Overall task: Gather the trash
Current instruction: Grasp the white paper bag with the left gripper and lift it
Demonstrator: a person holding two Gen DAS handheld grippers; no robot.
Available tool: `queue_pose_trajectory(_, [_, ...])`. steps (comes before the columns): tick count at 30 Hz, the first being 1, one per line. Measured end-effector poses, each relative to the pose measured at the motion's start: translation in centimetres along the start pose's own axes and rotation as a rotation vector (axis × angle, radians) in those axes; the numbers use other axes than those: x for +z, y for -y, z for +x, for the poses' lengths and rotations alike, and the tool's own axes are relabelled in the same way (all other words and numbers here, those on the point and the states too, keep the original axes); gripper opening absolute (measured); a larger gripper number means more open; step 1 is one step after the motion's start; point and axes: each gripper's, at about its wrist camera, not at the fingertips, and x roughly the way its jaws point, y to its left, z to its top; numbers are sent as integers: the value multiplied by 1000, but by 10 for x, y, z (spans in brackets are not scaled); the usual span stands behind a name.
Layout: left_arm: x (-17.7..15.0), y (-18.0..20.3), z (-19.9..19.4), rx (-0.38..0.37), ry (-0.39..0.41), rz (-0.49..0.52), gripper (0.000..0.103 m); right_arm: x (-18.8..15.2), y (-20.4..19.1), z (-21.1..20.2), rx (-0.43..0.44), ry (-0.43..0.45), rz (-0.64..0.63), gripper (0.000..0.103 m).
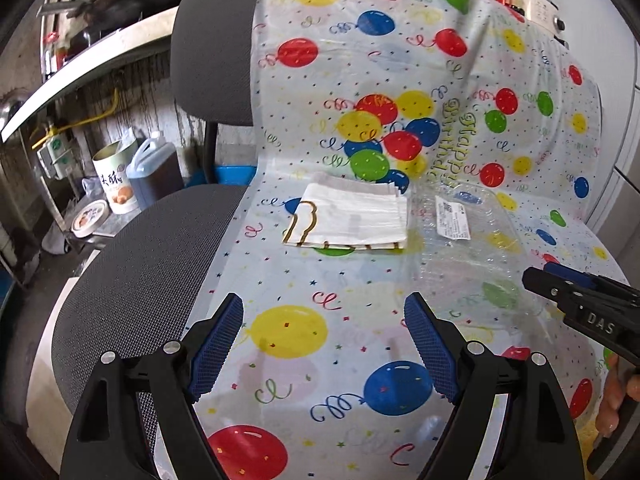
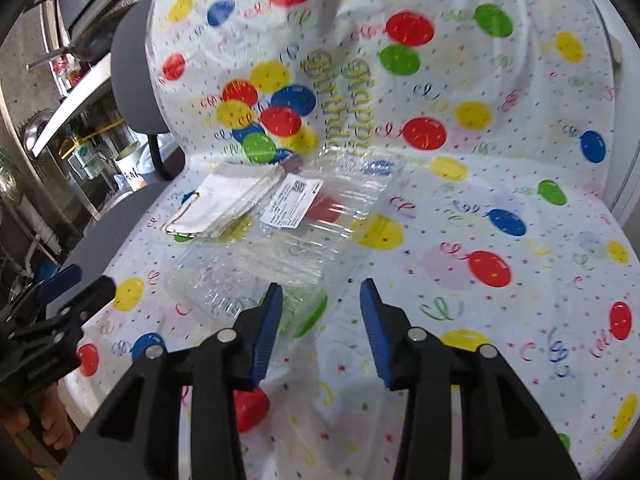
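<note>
A folded white napkin stack point(image 1: 352, 216) with a gold pattern lies on the balloon-print plastic sheet point(image 1: 304, 344) that covers a chair seat; it also shows in the right wrist view point(image 2: 216, 204). A clear plastic clamshell container point(image 1: 468, 248) with a white label lies just right of it, also seen in the right wrist view point(image 2: 280, 240). My left gripper point(image 1: 324, 344) is open and empty, low over the sheet in front of the napkins. My right gripper point(image 2: 320, 320) is open and empty, its left finger at the container's near edge.
The black mesh chair point(image 1: 152, 264) shows uncovered at the left. Beyond it stand a white tin point(image 1: 116, 176), a jug of dark liquid point(image 1: 154, 168) and a counter edge point(image 1: 80, 68). The sheet drapes up over the chair back point(image 2: 400, 40).
</note>
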Motion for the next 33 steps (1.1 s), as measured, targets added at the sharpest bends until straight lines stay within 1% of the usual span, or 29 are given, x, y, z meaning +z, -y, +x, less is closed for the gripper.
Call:
queue_pose_trajectory(1, [-1, -3, 1, 3, -3, -5, 83, 1, 1, 6, 1, -18, 14, 40])
queue_pose_trajectory(3, [-1, -6, 2, 4, -8, -13, 83, 3, 4, 17, 37, -47, 63, 40])
queue_pose_trajectory(6, [-2, -10, 5, 12, -13, -20, 83, 7, 8, 19, 60, -50, 117, 40])
queue_pose_trajectory(7, [-1, -11, 7, 17, -15, -18, 83, 9, 9, 16, 58, -41, 124, 29])
queue_pose_trajectory(8, [0, -12, 8, 20, -16, -16, 83, 10, 11, 9, 38, -25, 124, 19])
queue_pose_trajectory(11, [8, -12, 12, 17, -18, -12, 83, 12, 21, -11, -2, 27, 111, 10])
queue_pose_trajectory(15, [25, -10, 25, 12, -21, -10, 83, 13, 47, -39, -95, 77, 82, 7])
queue_pose_trajectory(17, [33, -9, 35, 19, -29, -9, 81, 13, 59, -49, -143, 91, 73, 6])
queue_pose_trajectory(20, [47, -8, 53, 10, -48, -13, 80, 7, 79, -62, -212, 97, 60, 6])
queue_pose_trajectory(22, [55, -8, 71, 10, -74, -12, 73, 4, 88, -64, -198, 84, 68, 7])
queue_pose_trajectory(24, [61, -9, 92, 22, -113, -5, 59, 1, 91, -64, -175, 78, 67, 8])
queue_pose_trajectory(27, [65, -12, 118, 10, -174, -16, 47, -5, 88, -62, -182, 70, 26, 11])
queue_pose_trajectory(30, [64, -13, 132, 14, -208, -6, 46, -10, 88, -58, -166, 39, -9, 20])
queue_pose_trajectory(31, [63, -13, 136, 11, -224, -3, 46, -11, 87, -56, -155, 31, -17, 27])
queue_pose_trajectory(32, [64, -13, 136, 9, -222, -1, 47, -14, 87, -56, -147, 29, -24, 34])
queue_pose_trajectory(33, [64, -13, 136, 12, -226, 4, 47, -16, 86, -56, -147, 28, -36, 36])
